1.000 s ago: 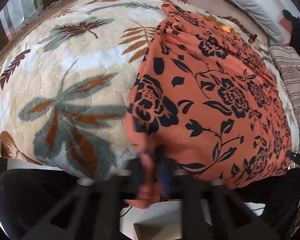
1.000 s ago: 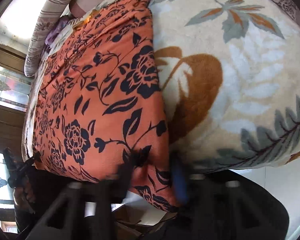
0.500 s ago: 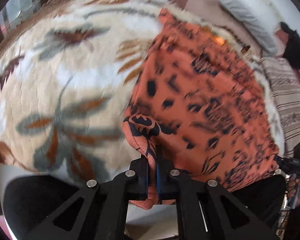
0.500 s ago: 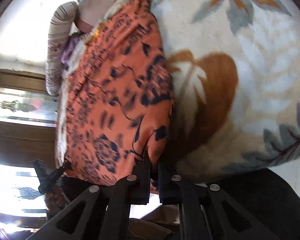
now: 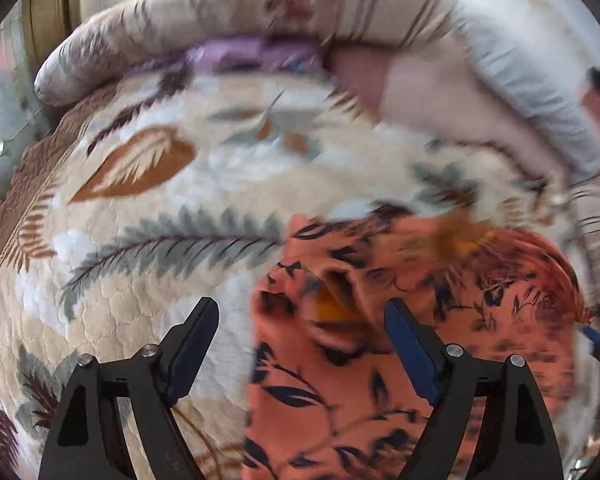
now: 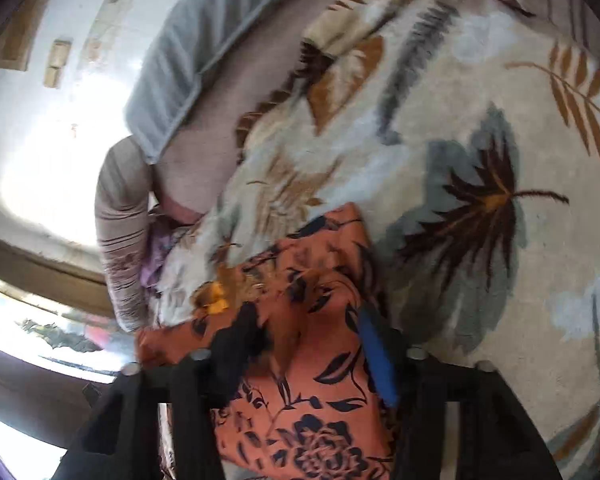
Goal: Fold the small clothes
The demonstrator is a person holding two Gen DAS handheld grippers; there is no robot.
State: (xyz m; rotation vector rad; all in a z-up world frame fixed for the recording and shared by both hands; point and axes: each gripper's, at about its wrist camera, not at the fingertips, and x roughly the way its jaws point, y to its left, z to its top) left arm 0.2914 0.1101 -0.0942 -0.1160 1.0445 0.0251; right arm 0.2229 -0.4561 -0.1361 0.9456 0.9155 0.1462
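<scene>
The orange floral garment (image 5: pixel 380 360) lies on the bed's leaf-patterned blanket (image 5: pixel 160 208), filling the 4 to 6 o'clock part of the left wrist view and the 6 o'clock part of the right wrist view. Its far edge looks doubled and bunched, with a yellow patch showing at the fold, which suggests one half has been laid over the other.

The left gripper (image 5: pixel 300 320) has its fingers spread wide and released, one over bare blanket and one over the cloth, gripping nothing. The right gripper (image 6: pixel 312 332) also stands parted, its fingers straddling the garment's edge; the view is blurred, but no cloth seems pinched between them. Both sit at the fold's far edge, probably because the cloth has just been let go there.

The blanket is plush and quilted, so the thin fabric should stay put. A striped bolster (image 5: pixel 260 12) lies at 12 o'clock, with a grey pillow (image 6: pixel 204 40) near a pale wall and a bright window at 9 o'clock.
</scene>
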